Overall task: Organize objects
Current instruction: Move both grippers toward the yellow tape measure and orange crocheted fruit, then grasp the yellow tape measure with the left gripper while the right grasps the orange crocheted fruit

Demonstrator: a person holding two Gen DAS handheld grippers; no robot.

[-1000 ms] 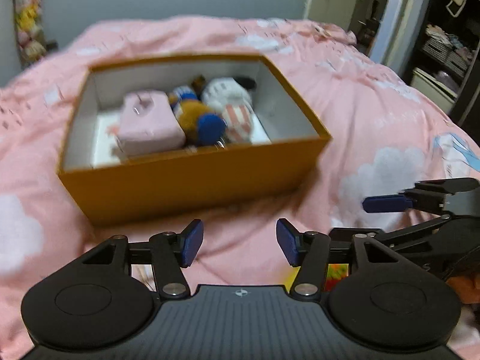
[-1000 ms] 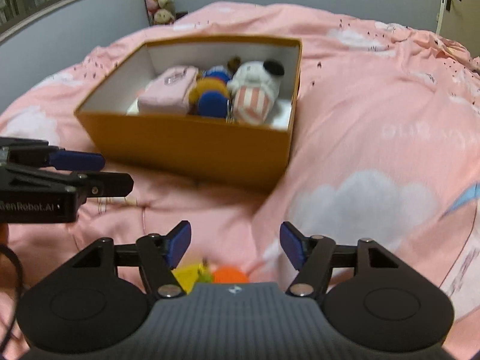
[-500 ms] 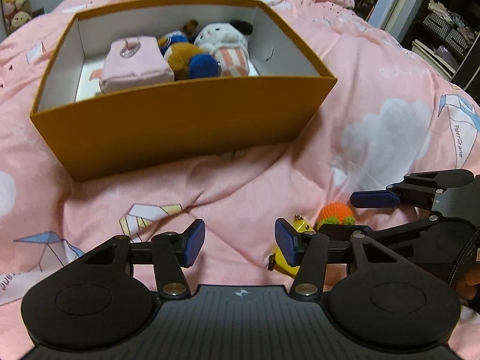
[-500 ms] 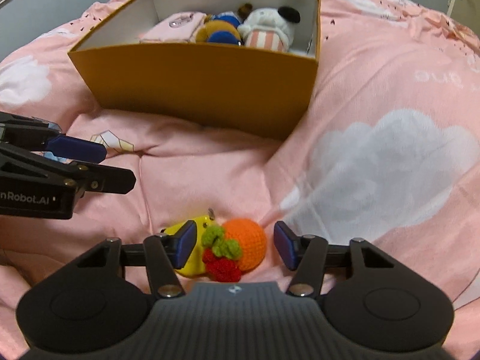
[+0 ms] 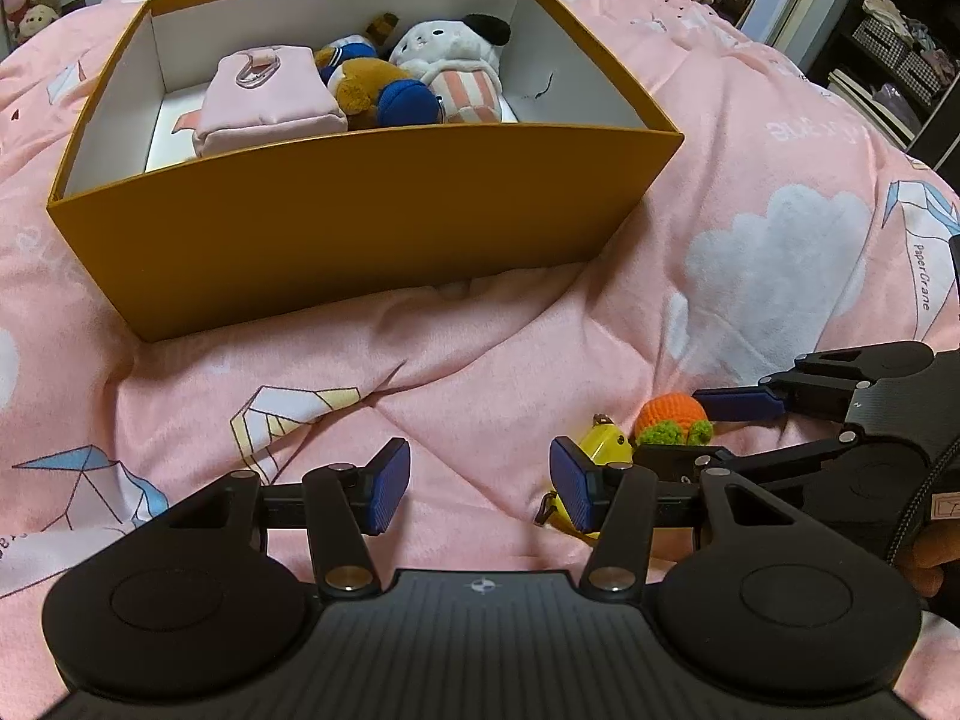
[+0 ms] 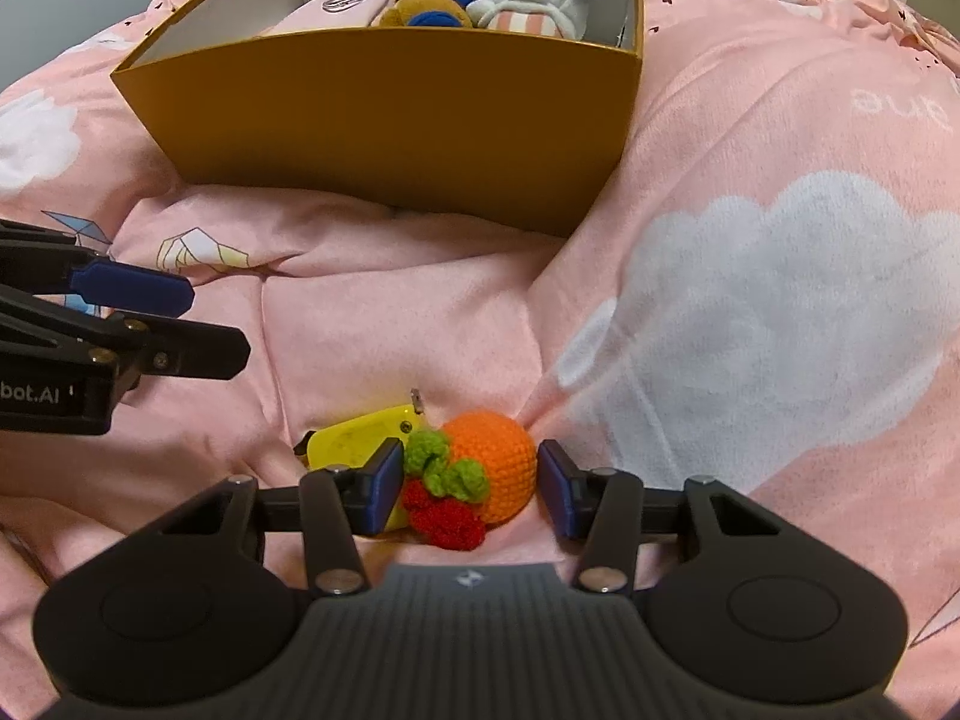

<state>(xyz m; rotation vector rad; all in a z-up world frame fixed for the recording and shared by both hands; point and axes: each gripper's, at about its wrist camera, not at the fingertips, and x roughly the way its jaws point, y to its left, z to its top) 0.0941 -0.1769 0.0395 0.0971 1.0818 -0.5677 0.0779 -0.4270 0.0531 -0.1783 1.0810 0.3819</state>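
Observation:
A crochet orange [image 6: 495, 462] with green leaves and a red bit lies on the pink bedspread [image 6: 390, 330], against a flat yellow tag [image 6: 354, 438]. My right gripper [image 6: 470, 483] straddles the orange. Its jaws are closing: the left pad is at the leaves, the right pad a small gap off the orange. In the left wrist view the orange [image 5: 669, 414] and tag [image 5: 606, 441] sit just right of my left gripper [image 5: 480, 483], which is open over bare bedspread. Beyond stands the mustard box [image 5: 360, 222].
In the box lie a pink pouch [image 5: 264, 99], a brown and blue plush [image 5: 384, 96] and a white plush [image 5: 456, 54]. Dark shelves [image 5: 900, 60] stand at the far right. More plush toys [image 5: 27, 0] sit at the far left.
Both grippers have sunk and tipped down towards the bed. The orange and tag have come into view, and the right jaws have narrowed around the orange.

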